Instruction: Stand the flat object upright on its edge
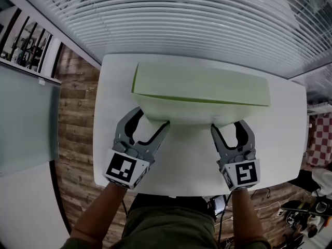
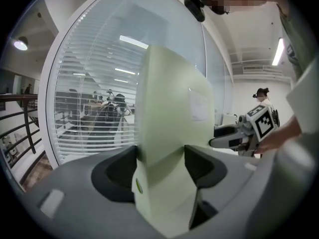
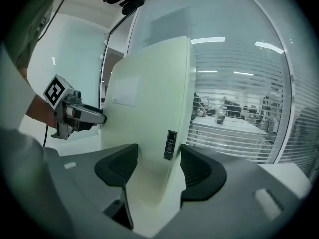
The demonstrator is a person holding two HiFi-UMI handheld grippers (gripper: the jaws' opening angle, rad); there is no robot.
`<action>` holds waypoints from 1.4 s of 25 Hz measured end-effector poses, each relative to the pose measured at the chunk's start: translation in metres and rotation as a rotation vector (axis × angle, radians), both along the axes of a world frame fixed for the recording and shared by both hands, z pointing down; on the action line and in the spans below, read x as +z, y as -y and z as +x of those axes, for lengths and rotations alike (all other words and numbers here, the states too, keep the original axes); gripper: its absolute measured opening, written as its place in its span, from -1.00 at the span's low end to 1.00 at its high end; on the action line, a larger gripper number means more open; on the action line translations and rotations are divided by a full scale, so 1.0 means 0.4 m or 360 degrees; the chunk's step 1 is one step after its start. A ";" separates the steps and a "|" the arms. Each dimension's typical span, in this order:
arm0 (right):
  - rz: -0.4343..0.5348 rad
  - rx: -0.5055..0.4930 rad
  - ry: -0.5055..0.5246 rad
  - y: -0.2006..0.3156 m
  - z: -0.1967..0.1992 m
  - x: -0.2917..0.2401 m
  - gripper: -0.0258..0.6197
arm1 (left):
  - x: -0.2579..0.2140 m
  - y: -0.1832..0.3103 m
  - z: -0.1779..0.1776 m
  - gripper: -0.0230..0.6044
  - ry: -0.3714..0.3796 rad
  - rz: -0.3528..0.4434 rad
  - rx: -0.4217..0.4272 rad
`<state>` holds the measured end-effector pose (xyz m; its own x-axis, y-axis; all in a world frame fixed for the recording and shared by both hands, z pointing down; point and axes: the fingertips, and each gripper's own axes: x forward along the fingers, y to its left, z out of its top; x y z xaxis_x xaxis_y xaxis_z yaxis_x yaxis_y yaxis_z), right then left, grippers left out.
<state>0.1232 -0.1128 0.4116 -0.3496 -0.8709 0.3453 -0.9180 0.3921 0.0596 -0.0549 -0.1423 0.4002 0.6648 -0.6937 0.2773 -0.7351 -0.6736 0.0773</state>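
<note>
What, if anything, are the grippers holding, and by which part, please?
The pale green flat object; the left gripper and right gripper each clamp its near edge.

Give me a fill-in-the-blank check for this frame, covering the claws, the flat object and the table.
1. The left claw and the right claw are each shut on the pale ____ flat object.
2. The table below it is ____ in colour.
3. Each claw carries a cube printed with square black-and-white ____.

Missing words: green; white; markers
</note>
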 end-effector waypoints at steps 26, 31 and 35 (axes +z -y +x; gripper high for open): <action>0.0085 0.0042 -0.0034 0.020 0.030 0.018 -0.06 | 0.028 0.000 0.057 -0.04 0.0110 0.0121 -0.0031; 0.0081 0.0035 -0.0025 0.023 0.024 0.021 -0.06 | 0.030 0.000 0.052 -0.04 0.0113 0.0122 -0.0044; 0.0076 0.0018 -0.0026 0.025 0.033 0.022 -0.06 | 0.028 0.002 0.059 -0.04 0.0112 0.0121 -0.0057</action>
